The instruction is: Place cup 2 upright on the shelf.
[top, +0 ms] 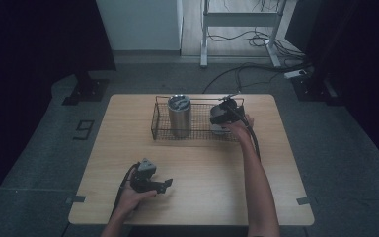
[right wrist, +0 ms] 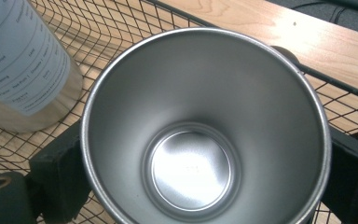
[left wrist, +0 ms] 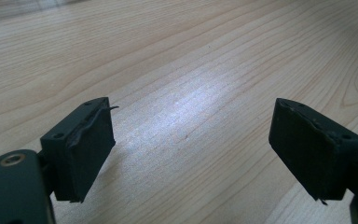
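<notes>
Right tool clenched on steel cup, one jaw on each side of its wall, mouth toward camera. Cup sits over the right end of wire basket, just beside tumbler, near the counter far edge. Left tool released, jaws apart, nothing between, low over bare wood near the front edge. Wide open counter between basket and left tool.

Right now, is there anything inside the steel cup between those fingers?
No. The right gripper view looks straight into the cup, and its shiny bottom is bare.
</notes>
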Action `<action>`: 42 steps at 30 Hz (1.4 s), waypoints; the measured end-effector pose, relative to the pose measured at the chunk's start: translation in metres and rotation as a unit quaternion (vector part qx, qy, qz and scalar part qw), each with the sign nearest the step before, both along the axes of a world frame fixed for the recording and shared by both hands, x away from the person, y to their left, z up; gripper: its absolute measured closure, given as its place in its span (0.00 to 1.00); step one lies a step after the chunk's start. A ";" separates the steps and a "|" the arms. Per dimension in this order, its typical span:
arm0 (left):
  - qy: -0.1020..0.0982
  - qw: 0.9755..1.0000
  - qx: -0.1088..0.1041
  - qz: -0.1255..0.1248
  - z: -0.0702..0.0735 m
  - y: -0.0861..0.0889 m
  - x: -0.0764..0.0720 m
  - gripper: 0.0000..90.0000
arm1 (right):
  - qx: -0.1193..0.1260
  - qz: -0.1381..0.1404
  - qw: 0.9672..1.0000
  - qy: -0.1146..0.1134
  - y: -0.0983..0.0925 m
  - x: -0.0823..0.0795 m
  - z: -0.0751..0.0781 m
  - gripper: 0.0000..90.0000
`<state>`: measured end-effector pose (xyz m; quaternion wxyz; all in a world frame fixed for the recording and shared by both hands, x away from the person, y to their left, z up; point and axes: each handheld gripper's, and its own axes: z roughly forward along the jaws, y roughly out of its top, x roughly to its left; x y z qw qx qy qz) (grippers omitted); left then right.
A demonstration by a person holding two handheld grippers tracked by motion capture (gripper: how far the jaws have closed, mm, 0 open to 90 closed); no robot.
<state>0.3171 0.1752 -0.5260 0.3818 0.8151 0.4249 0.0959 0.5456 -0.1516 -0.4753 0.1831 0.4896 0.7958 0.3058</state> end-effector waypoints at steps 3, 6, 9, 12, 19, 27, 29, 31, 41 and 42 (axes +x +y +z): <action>0.000 1.000 0.000 0.000 0.000 0.000 0.000 0.16 | 0.000 0.001 1.000 0.003 -0.001 -0.001 0.000 0.07; 0.000 1.000 0.001 0.000 0.000 0.000 0.000 0.16 | -0.003 -0.002 1.000 0.006 0.000 -0.002 0.000 0.07; 0.000 1.000 0.001 -0.001 0.000 -0.001 0.000 0.16 | 0.009 -0.009 1.000 0.011 -0.002 -0.003 0.001 0.04; 0.001 1.000 0.001 -0.001 0.000 -0.001 0.000 0.16 | 0.013 -0.012 1.000 -0.003 -0.002 -0.005 0.006 0.02; -0.001 1.000 0.001 -0.003 0.000 -0.002 -0.001 0.16 | 0.033 -0.030 0.998 -0.035 -0.005 -0.011 0.020 0.00; 0.000 1.000 0.002 -0.001 -0.001 -0.002 -0.001 0.16 | 0.056 -0.041 0.995 -0.070 -0.015 -0.024 0.026 0.01; 0.000 1.000 0.002 0.000 -0.001 -0.001 -0.001 0.16 | 0.065 -0.042 0.994 -0.079 -0.019 -0.029 0.027 0.01; 0.000 1.000 0.003 0.001 -0.001 0.000 0.000 0.16 | 0.069 -0.040 0.993 -0.083 -0.021 -0.033 0.028 0.02; 0.001 1.000 0.006 0.002 -0.001 -0.001 -0.001 0.16 | 0.073 -0.023 0.993 -0.093 -0.027 -0.061 0.034 0.04; 0.000 1.000 0.006 0.002 0.000 0.000 -0.001 0.16 | 0.072 -0.021 0.993 -0.095 -0.028 -0.063 0.034 0.05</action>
